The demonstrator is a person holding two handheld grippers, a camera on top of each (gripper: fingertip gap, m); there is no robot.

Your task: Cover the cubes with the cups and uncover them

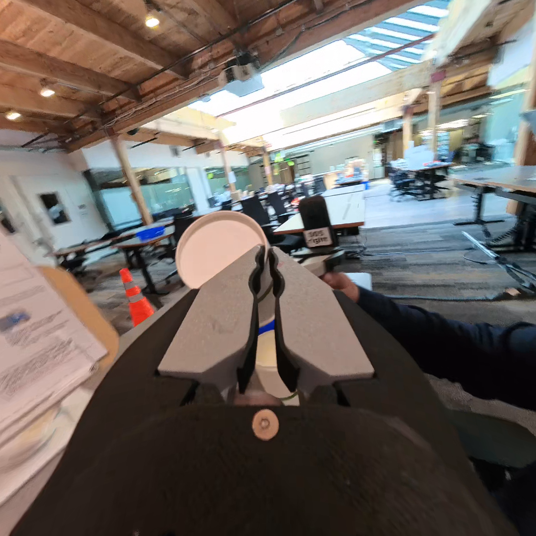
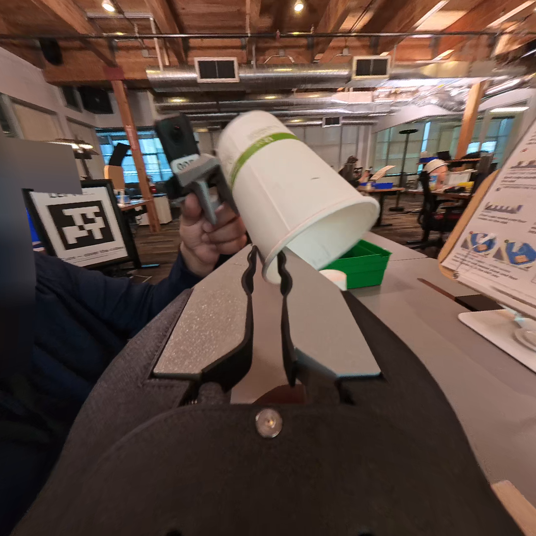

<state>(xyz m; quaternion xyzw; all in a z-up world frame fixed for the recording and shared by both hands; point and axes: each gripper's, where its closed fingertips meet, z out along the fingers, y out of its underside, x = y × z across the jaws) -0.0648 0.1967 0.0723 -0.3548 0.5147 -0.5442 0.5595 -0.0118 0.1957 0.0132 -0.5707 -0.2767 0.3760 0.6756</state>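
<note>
Left wrist view: state of the claw, and position of the cup? — Operator

Left claw (image 1: 265, 261): fingers closed almost fully together. The thin white wall of the cup (image 1: 217, 252) runs between both pads, which press on it. The cup's round base shows just left of the fingertips, facing the camera. — Inspector

Right wrist view: same items? — Operator

Right claw (image 2: 266, 264): fingers a narrow gap apart. The open rim of the same cup (image 2: 290, 185) stands between the fingertips. The right pad (image 2: 282, 269) meets the rim; the left pad is clear of it, so this claw has no grip. The cup is white with a green band, held in the air and tilted, its mouth pointing down and to the right. — Inspector

Pose of the hands? — Operator

The left hand (image 2: 208, 232) is wrapped around the left claw's handle, raised, at the cup's base end, with a dark blue sleeve behind it. In the left wrist view, the right hand (image 1: 339, 282) holds its handle just right of the fingertips, forearm extended in the same dark sleeve (image 1: 435, 348). — Inspector

Containers? — Operator

A green bin (image 2: 362, 269) sits on the grey table (image 2: 435, 319), below and beyond the cup's mouth. Its contents cannot be determined. A white round object (image 2: 336, 278) stands just beside the bin, on its near side. — Inspector
</note>
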